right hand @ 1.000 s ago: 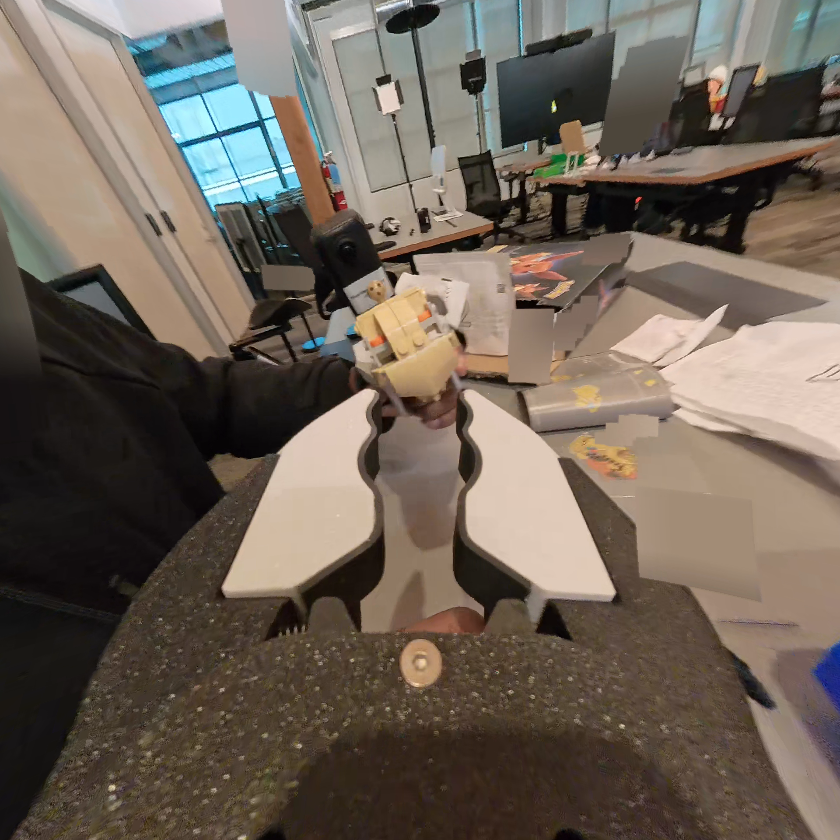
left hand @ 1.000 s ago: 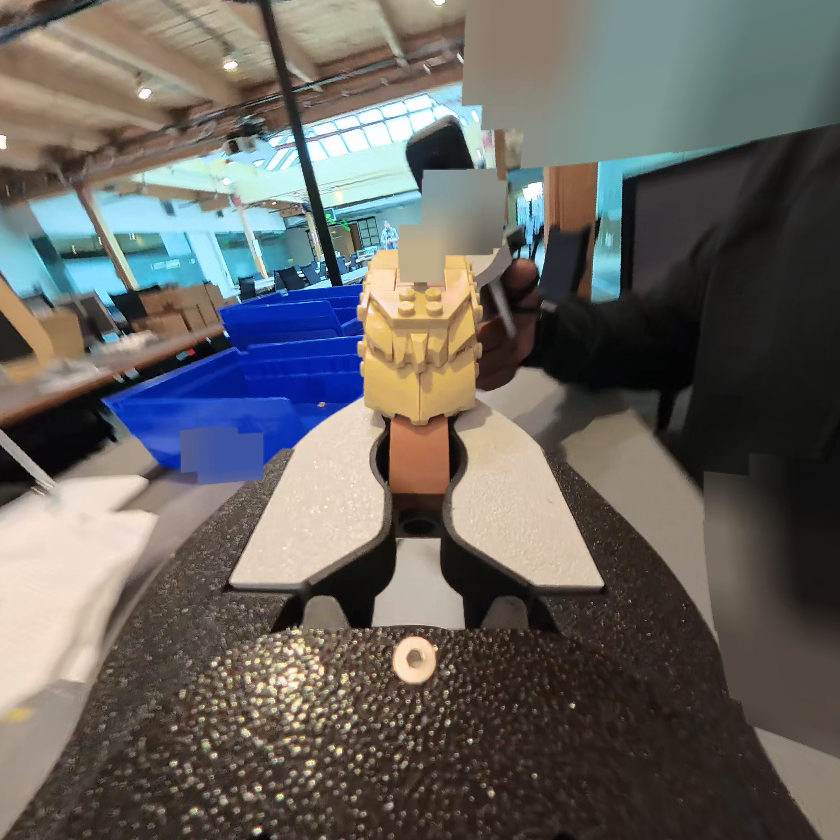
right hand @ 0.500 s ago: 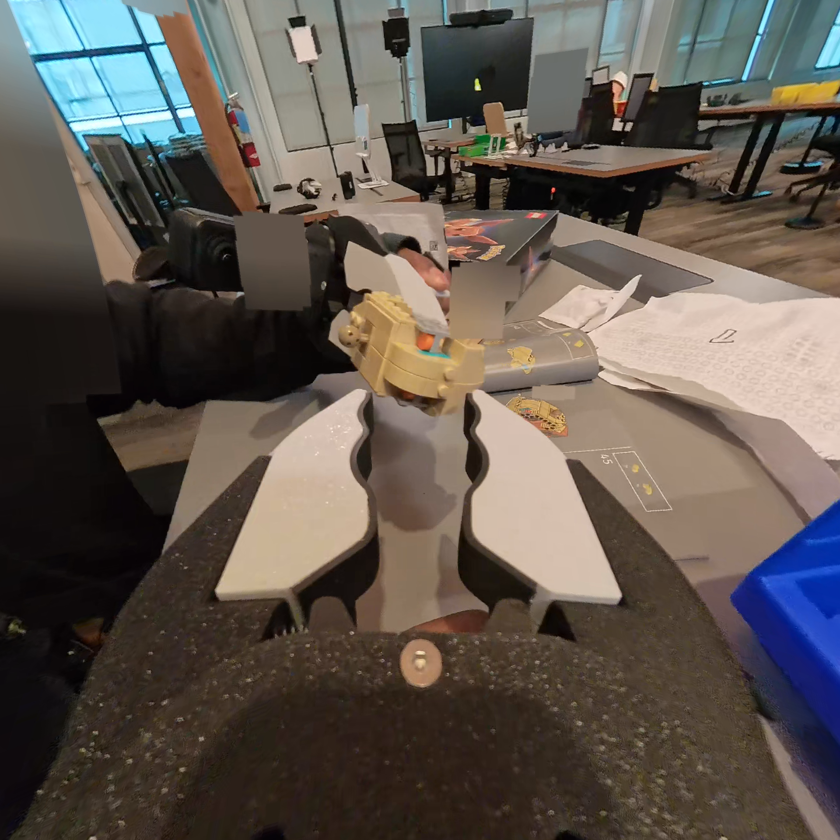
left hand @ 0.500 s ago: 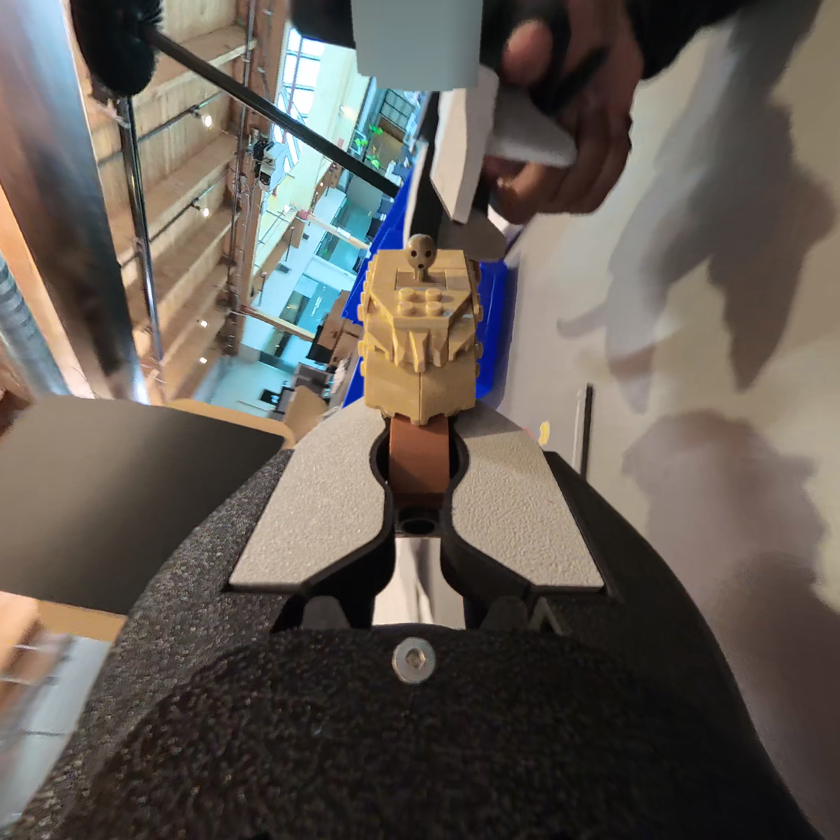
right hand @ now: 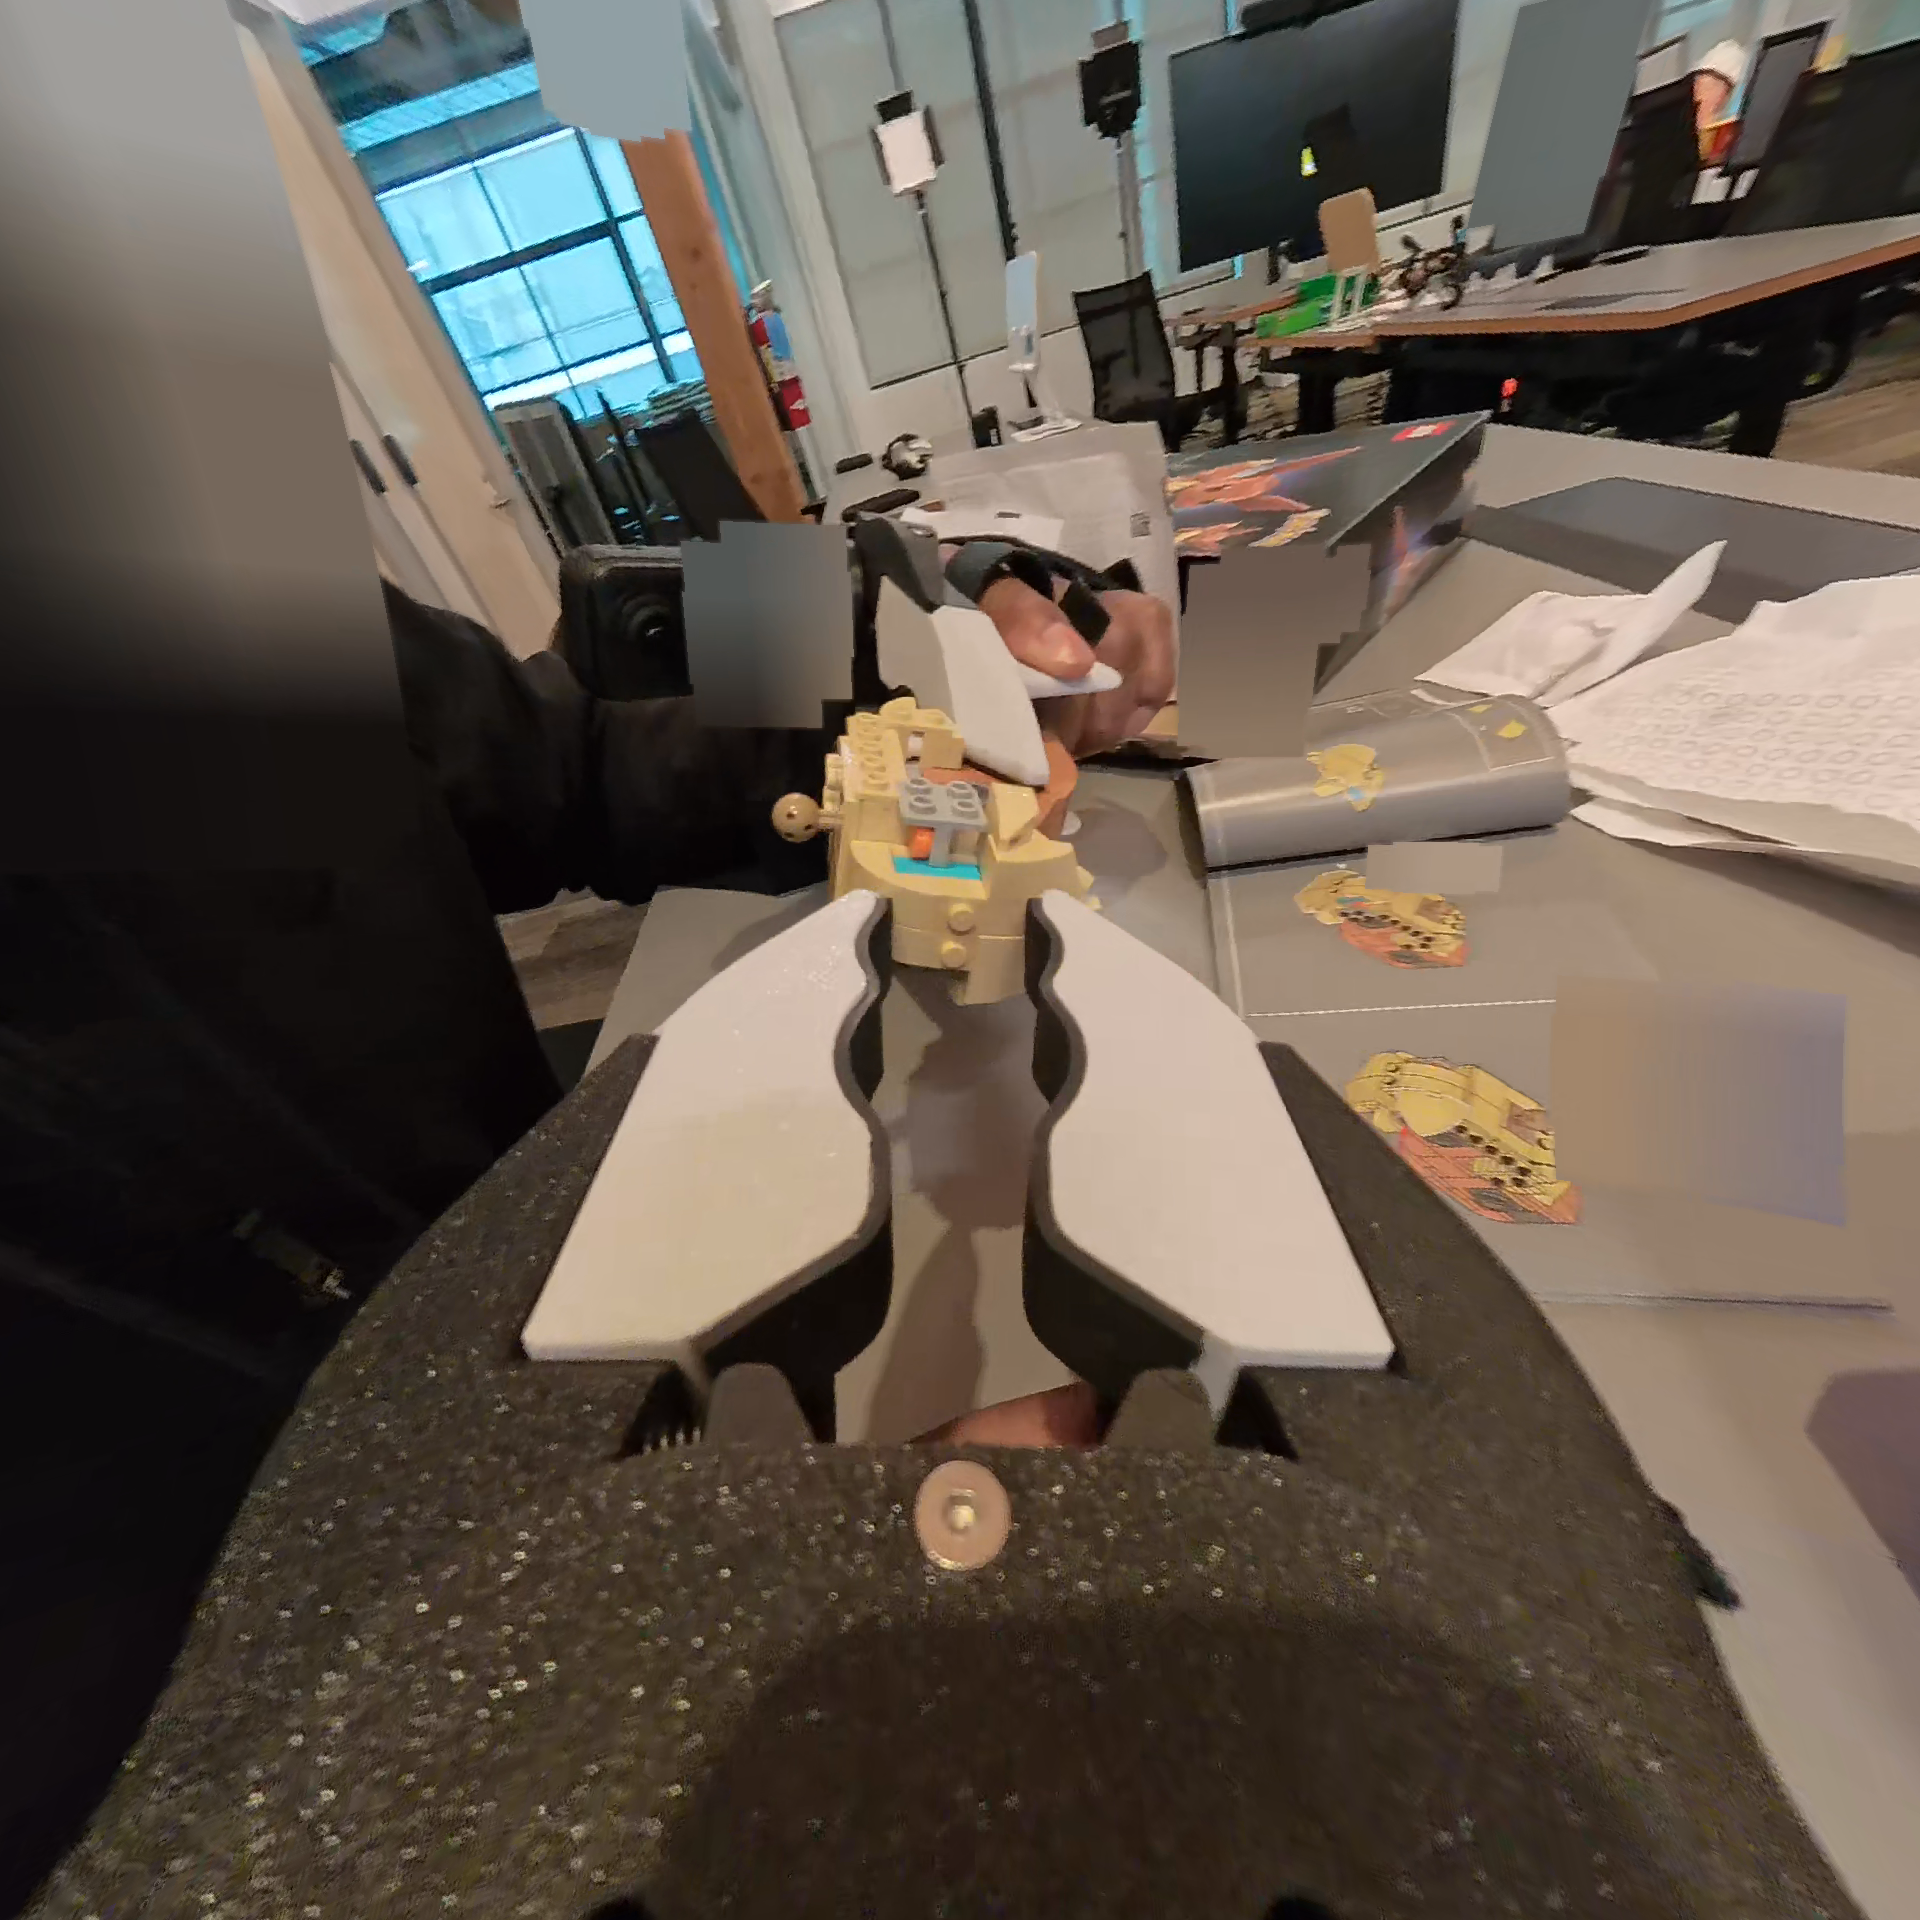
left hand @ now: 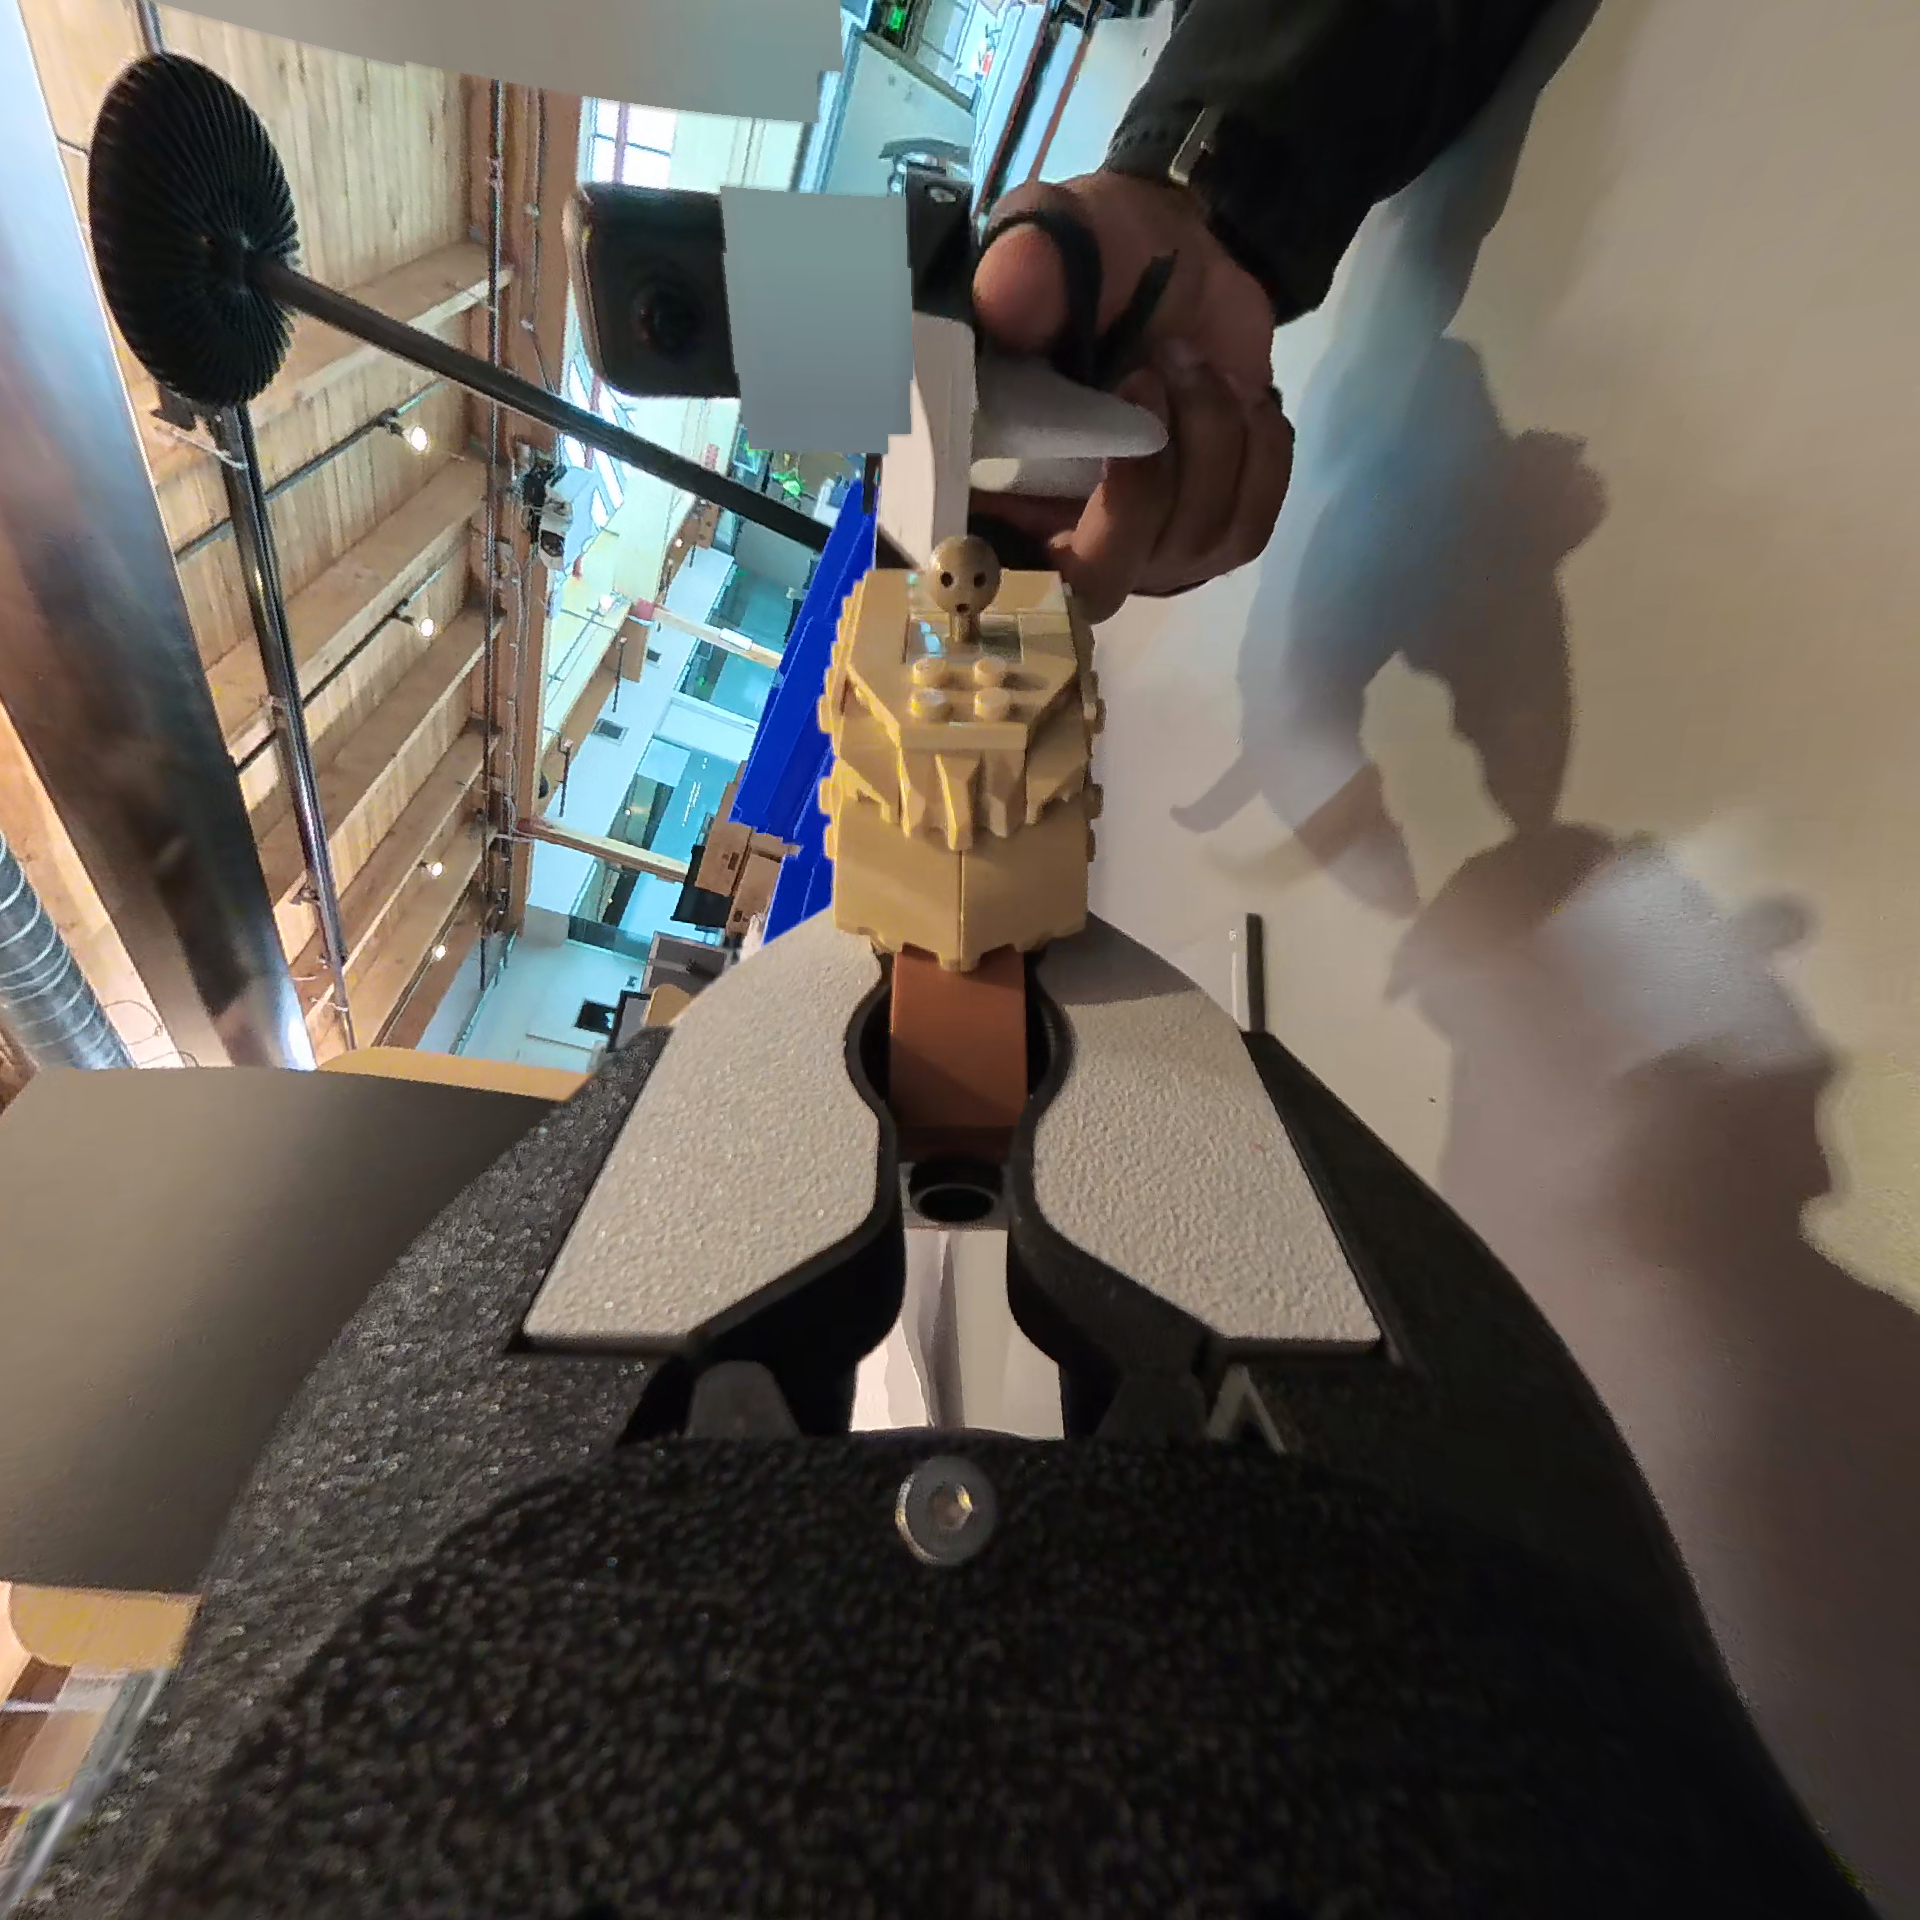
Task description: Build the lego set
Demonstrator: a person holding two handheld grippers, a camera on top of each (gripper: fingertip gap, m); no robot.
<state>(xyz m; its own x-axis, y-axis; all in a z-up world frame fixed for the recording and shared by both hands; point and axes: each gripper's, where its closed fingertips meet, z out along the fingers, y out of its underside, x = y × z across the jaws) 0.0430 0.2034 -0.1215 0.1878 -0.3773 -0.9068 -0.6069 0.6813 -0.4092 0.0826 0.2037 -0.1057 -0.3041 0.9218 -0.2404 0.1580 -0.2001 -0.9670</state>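
Left wrist view: the left claw (left hand: 961,1023) is clamped on the brown base (left hand: 956,1049) of a tan brick model (left hand: 961,769), whose small ball knob (left hand: 963,569) sticks out at 12 o'clock. A hand (left hand: 1153,416) is at 1 o'clock, blue bins (left hand: 805,727) at 11 o'clock.

Right wrist view: the right claw (right hand: 956,951) has both fingers closed against the tan end of the same model (right hand: 935,862), held above the grey counter (right hand: 1662,1382). A curled instruction booklet (right hand: 1382,795) lies at 2 o'clock, with white papers (right hand: 1766,727) beyond.
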